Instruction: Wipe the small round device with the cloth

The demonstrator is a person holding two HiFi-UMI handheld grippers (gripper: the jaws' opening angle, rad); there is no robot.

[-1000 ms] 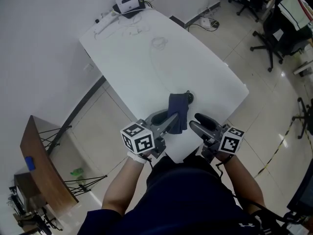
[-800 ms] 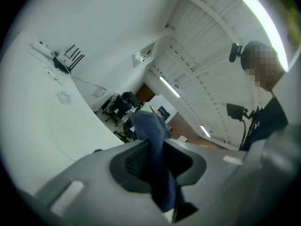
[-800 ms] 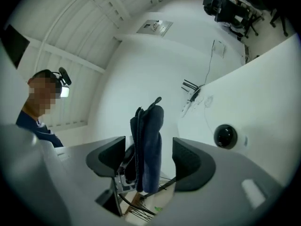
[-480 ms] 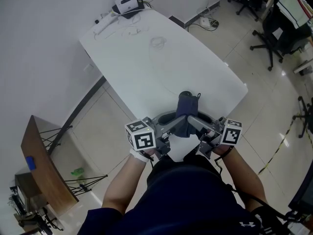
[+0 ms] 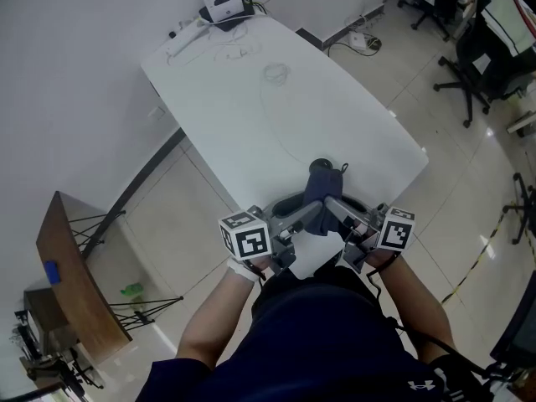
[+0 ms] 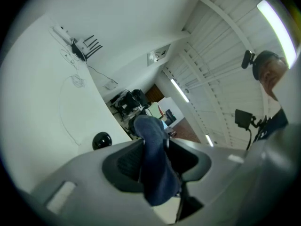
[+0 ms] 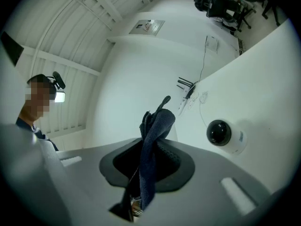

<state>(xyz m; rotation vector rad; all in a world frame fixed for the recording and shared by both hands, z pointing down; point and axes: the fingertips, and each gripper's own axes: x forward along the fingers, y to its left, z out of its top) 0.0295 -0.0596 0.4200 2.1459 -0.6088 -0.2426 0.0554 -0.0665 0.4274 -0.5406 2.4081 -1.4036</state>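
Observation:
A dark blue cloth (image 5: 322,187) hangs between both grippers over the front edge of the white table (image 5: 251,99). My right gripper (image 5: 332,208) has just been closing and is shut on the cloth (image 7: 157,124), which stands up out of its jaws. My left gripper (image 5: 310,213) has just been opening; the cloth (image 6: 150,140) still hangs between its spread jaws. The small round device (image 7: 221,134), a black dome on a white base, sits on the table just beyond the cloth. In the left gripper view the device (image 6: 102,140) shows left of the cloth. The cloth mostly hides it in the head view.
A router with antennas (image 5: 222,7) and a loose cable (image 5: 275,72) lie at the table's far end by the wall. Office chairs (image 5: 477,65) stand on the floor at the right. A wooden board on a wire stand (image 5: 67,266) is at the left.
A second ago the right gripper stood open, apart from the cloth held by the left. It swung in and closed on the cloth. The left jaws have spread.

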